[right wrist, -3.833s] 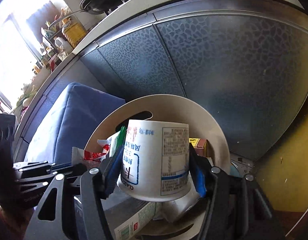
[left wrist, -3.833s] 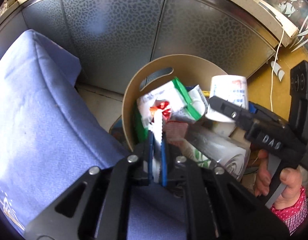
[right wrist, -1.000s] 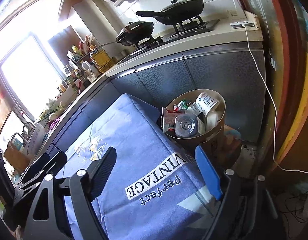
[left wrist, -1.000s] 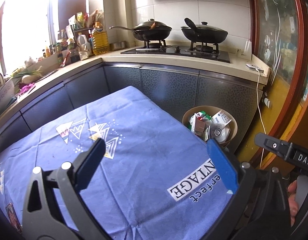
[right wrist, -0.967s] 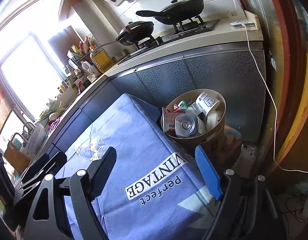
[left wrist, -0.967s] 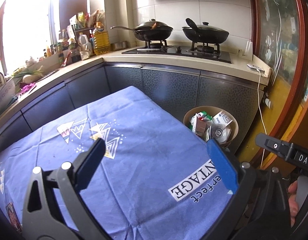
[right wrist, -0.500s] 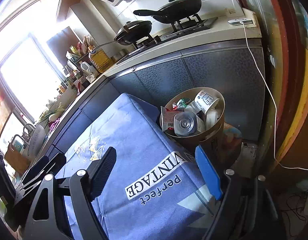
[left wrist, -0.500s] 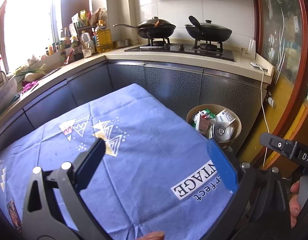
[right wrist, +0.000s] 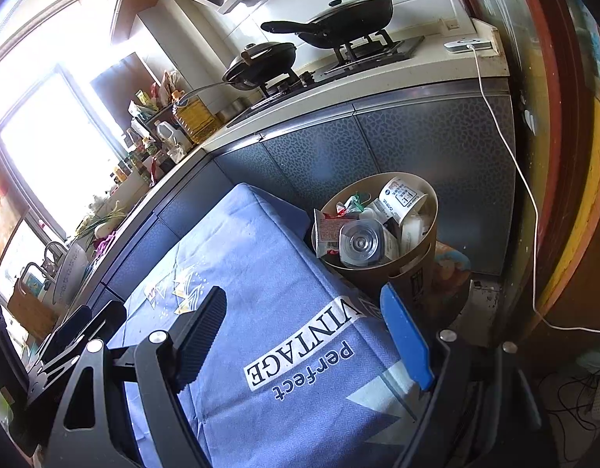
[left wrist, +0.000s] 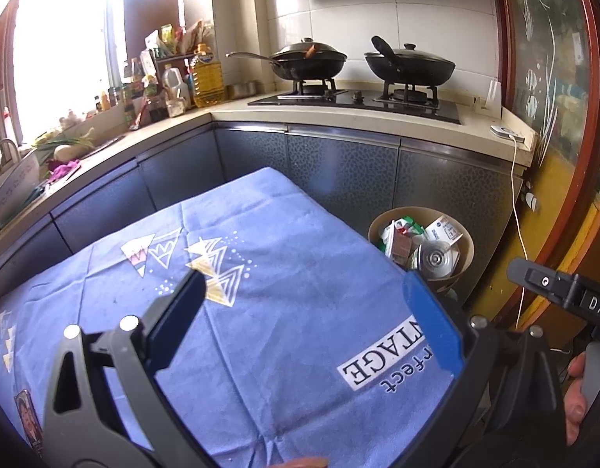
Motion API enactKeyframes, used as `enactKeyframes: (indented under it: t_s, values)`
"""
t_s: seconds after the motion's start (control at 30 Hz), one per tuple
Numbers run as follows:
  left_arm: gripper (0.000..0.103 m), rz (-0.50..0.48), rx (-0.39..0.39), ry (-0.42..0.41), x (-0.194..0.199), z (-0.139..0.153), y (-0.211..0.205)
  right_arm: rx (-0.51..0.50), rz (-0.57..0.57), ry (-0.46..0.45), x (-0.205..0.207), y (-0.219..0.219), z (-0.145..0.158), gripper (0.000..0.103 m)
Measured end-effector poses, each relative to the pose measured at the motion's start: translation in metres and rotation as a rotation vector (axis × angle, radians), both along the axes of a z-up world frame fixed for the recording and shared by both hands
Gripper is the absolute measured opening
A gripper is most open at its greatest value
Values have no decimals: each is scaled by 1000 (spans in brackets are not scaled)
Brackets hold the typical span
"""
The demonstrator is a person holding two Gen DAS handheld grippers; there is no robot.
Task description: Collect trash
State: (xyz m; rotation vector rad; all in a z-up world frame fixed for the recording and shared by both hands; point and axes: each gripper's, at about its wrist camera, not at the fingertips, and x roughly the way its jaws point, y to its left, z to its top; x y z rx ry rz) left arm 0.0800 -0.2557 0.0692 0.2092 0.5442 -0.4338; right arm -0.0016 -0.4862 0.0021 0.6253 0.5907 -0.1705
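1. A few seconds ago both claws were down inside the bin: the left clamped on a red-and-white wrapper, the right on a white paper cup. Now the left gripper [left wrist: 304, 319] and right gripper [right wrist: 307, 335] are both drawn back above the blue tablecloth [left wrist: 261, 273], jaws wide apart, nothing between them.
2. Over the last second neither view has shifted noticeably; both claws hang idle.
3. The cup [right wrist: 401, 197] now lies tilted at the top of the heap in the wastebasket [right wrist: 413, 273], which sits centre right in the right wrist view and right of centre in the left wrist view, against the kitchen cabinet [left wrist: 339, 171].
4. No loose litter shows on the cloth, so collecting looks finished, or nearly so.
5. Materials:
   - The wastebasket is a tan, round, smooth-walled tub, packed to the rim.
   - In it are a shiny metal can end [right wrist: 358, 241], crinkled foil-like wrappers and a green-edged carton.
   - The cloth is soft woven fabric with triangle prints and a "VINTAGE perfect" label.
   - The cabinet fronts are dark, with a pebbled, slightly glossy texture.
   - Two black lidded pans [left wrist: 311, 60] stand on the hob, upper centre.
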Motion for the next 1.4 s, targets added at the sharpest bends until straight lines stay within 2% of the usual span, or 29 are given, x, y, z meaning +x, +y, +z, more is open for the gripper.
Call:
enactKeyframes:
  t_s: [1.4]
  values:
    - [97, -18, 31, 35, 3, -14, -7, 6, -2, 16, 3, 0, -8, 80]
